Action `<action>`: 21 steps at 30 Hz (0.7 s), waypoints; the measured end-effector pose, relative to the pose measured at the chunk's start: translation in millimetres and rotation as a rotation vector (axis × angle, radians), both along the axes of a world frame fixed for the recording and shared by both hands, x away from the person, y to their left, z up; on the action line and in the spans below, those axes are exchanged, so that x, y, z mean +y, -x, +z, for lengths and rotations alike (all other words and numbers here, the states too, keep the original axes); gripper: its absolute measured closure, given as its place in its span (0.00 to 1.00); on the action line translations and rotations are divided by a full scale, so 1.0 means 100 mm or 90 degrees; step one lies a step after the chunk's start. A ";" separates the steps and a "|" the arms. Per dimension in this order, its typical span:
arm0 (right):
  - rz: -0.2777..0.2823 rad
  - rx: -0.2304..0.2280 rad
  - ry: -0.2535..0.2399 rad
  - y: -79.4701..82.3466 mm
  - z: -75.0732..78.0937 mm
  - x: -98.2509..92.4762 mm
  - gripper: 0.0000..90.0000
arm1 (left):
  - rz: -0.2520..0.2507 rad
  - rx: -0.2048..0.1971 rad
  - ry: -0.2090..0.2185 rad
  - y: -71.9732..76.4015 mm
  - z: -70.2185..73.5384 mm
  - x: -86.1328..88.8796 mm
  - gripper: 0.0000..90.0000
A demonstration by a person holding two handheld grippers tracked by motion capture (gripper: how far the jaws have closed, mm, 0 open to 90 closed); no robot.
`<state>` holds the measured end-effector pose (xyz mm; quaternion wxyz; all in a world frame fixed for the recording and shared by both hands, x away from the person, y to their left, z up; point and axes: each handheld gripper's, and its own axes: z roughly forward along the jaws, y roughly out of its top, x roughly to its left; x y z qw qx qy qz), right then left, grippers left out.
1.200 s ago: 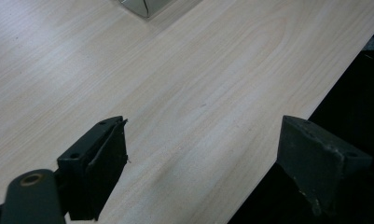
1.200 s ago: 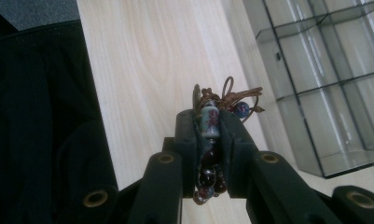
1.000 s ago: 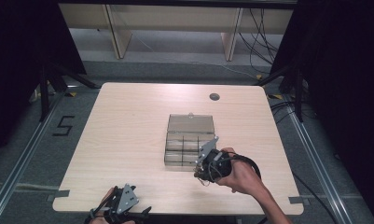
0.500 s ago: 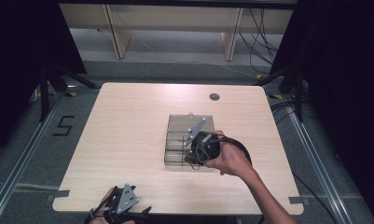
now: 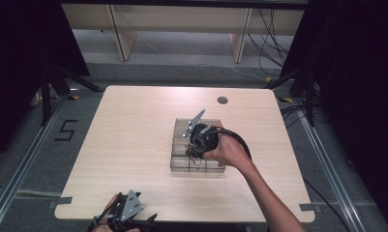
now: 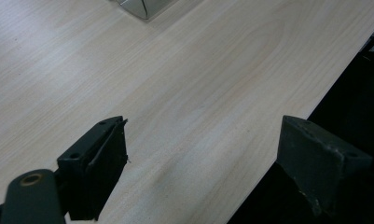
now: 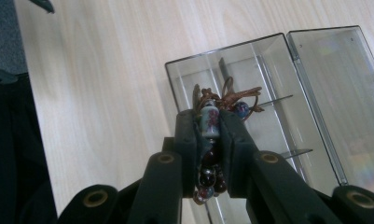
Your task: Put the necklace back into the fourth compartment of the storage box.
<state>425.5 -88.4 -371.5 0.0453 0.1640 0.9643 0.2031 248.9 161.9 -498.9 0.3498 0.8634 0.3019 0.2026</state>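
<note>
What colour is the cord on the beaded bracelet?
Brown, knotted above the beads of the beaded cord bracelet; clearest in the right gripper view.

Left gripper (image 6: 208,154) fingers (image 6: 98,168) spread wide, nothing between. Pale wood counter (image 6: 184,79) beneath, edge running diagonally at right, dark beyond. Corner of clear box (image 6: 145,5) at top edge, well apart.
</note>
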 end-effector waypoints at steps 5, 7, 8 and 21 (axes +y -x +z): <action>-0.006 0.002 0.002 -0.07 -0.05 0.04 0.88 | 0.001 -0.004 0.002 0.00 0.00 -0.01 0.17; -0.007 0.004 0.005 -0.12 -0.09 0.08 0.88 | -0.002 -0.004 -0.001 0.00 0.00 -0.01 0.17; -0.008 0.005 0.007 -0.13 -0.09 0.09 0.88 | -0.001 -0.003 0.001 0.01 0.00 -0.01 0.17; 0.000 0.018 0.018 -0.22 -0.22 0.27 0.88 | 0.000 -0.004 0.000 0.00 0.01 -0.01 0.17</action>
